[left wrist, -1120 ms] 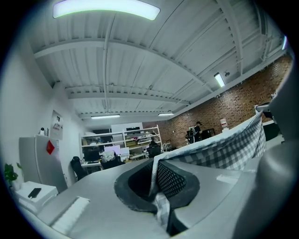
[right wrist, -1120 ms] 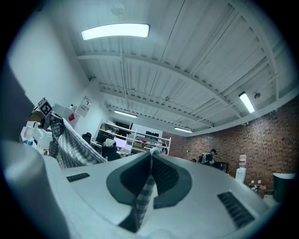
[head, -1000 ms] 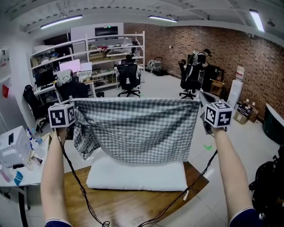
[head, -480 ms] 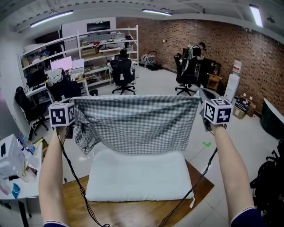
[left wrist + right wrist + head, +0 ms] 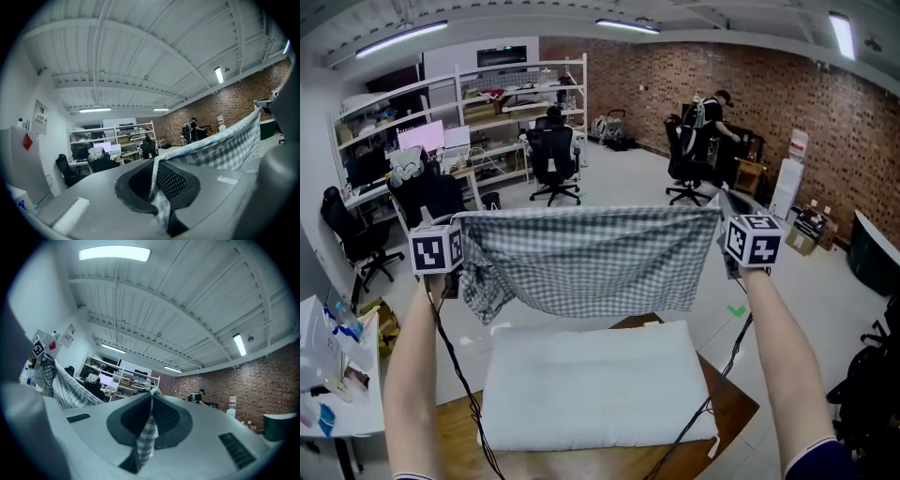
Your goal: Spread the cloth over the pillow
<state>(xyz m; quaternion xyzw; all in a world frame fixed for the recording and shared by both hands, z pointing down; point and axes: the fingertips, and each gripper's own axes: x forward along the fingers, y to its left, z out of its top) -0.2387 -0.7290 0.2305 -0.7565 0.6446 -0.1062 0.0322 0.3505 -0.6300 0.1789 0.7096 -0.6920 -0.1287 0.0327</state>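
A grey-and-white checked cloth (image 5: 586,258) hangs stretched between my two grippers, held up in the air beyond the far edge of the white pillow (image 5: 595,380). The pillow lies flat on a wooden table (image 5: 731,403). My left gripper (image 5: 457,246) is shut on the cloth's left top corner, with a bunch of cloth (image 5: 161,206) pinched between its pads. My right gripper (image 5: 720,225) is shut on the right top corner, cloth (image 5: 146,437) showing between its jaws. The cloth's lower edge hangs above the pillow's far edge without touching it.
Cables run from both grippers down across the table (image 5: 464,394). Beyond are office chairs (image 5: 551,164), shelves with monitors (image 5: 441,141), a brick wall (image 5: 825,122) and a person (image 5: 717,112) at a desk. A white side table with bottles (image 5: 328,366) stands at the left.
Both grippers have carried the cloth farther away from me. The pillow now shows whole below the cloth's lower edge, where the cloth overlapped its far part before.
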